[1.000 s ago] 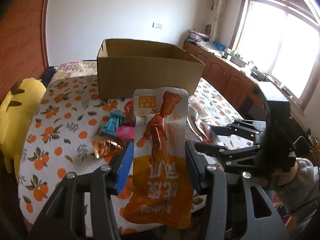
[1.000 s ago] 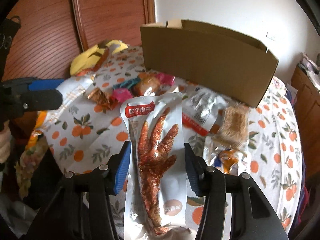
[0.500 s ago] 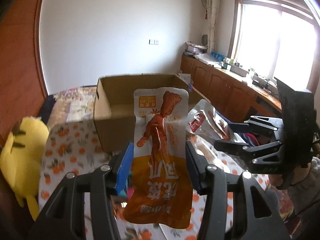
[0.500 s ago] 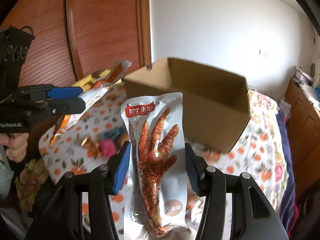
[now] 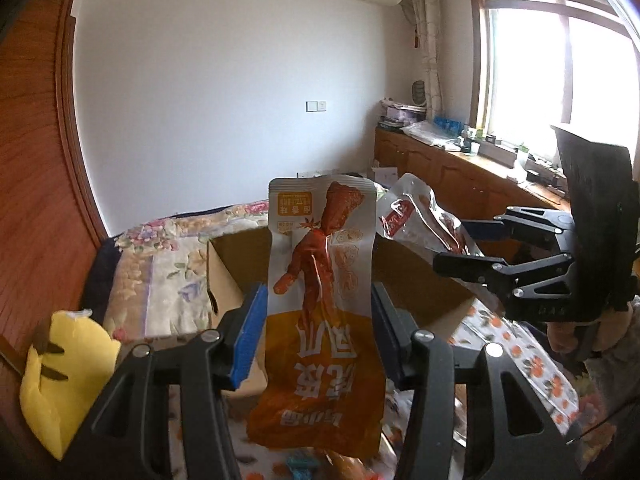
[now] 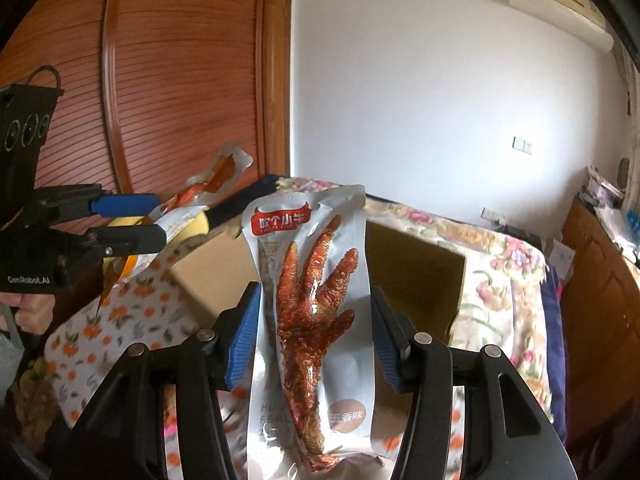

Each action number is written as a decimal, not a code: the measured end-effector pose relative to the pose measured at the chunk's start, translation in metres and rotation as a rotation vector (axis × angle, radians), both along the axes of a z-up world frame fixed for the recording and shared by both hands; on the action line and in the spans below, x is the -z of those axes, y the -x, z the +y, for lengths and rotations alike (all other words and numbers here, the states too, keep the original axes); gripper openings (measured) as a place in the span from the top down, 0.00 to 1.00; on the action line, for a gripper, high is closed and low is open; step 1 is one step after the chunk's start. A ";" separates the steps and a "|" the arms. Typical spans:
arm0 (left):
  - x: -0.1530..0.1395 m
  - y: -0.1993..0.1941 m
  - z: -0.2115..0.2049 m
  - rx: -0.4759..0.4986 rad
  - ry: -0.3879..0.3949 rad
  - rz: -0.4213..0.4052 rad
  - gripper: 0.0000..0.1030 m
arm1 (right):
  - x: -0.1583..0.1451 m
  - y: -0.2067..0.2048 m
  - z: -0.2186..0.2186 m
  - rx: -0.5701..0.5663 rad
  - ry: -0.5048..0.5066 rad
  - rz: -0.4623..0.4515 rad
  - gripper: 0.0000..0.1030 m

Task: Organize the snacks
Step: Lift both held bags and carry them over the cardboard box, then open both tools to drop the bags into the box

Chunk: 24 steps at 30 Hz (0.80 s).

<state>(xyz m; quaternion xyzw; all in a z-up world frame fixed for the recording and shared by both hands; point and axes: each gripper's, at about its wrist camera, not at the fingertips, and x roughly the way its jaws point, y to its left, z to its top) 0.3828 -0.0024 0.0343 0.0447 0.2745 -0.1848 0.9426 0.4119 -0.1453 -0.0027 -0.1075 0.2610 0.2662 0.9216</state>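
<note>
Our left hand-held gripper (image 5: 318, 330) is closed on an orange-and-silver snack packet (image 5: 320, 320), its blue-padded fingers (image 5: 250, 340) pressing the packet's two long edges so that it stands upright between them, printed text upside down toward us. Directly beyond this packet, lower and farther from the fingertips, sits the open cardboard box (image 5: 416, 280), its mouth facing up. To the right of our left hand-held gripper we see the right hand-held gripper (image 5: 464, 246) from the side, with a silver packet sticking out past its tips over the box's right part. In the right wrist view, our right hand-held gripper (image 6: 314, 334) is likewise clamped on a silver chicken-foot packet (image 6: 312, 320), held upright by its side edges, red label at the top end away from us. The cardboard box (image 6: 420, 268) lies straight ahead of and below those fingertips, its dark interior showing behind the packet. Off to the left of our right hand-held gripper, the left one (image 6: 160, 220) appears side-on with its orange packet poking forward. Under both tools lies an orange-print cloth (image 6: 104, 328) on the surface, and a floral bedspread (image 6: 508, 272) stretches beyond the box. Left of our left hand-held gripper, near its base, a yellow plush toy (image 5: 60, 380) rests by the wooden wall panel (image 5: 36, 220).
</note>
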 end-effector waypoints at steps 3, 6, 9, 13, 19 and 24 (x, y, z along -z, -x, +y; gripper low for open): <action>0.003 -0.020 -0.003 -0.001 -0.014 -0.003 0.51 | 0.003 -0.022 0.004 -0.004 0.006 -0.007 0.48; 0.009 -0.038 -0.005 0.003 -0.015 0.005 0.51 | 0.011 -0.040 0.007 -0.006 0.000 -0.001 0.48; 0.018 -0.054 -0.008 0.007 -0.015 0.016 0.50 | 0.022 -0.056 0.011 0.001 0.004 0.012 0.48; 0.033 -0.073 -0.015 0.012 -0.013 0.040 0.50 | 0.037 -0.069 0.013 0.009 0.017 0.027 0.48; 0.052 -0.090 -0.027 0.021 -0.017 0.077 0.50 | 0.048 -0.079 0.019 0.033 0.056 0.023 0.47; 0.060 -0.096 -0.032 0.027 -0.009 0.104 0.49 | 0.059 -0.085 0.025 0.045 0.094 0.059 0.47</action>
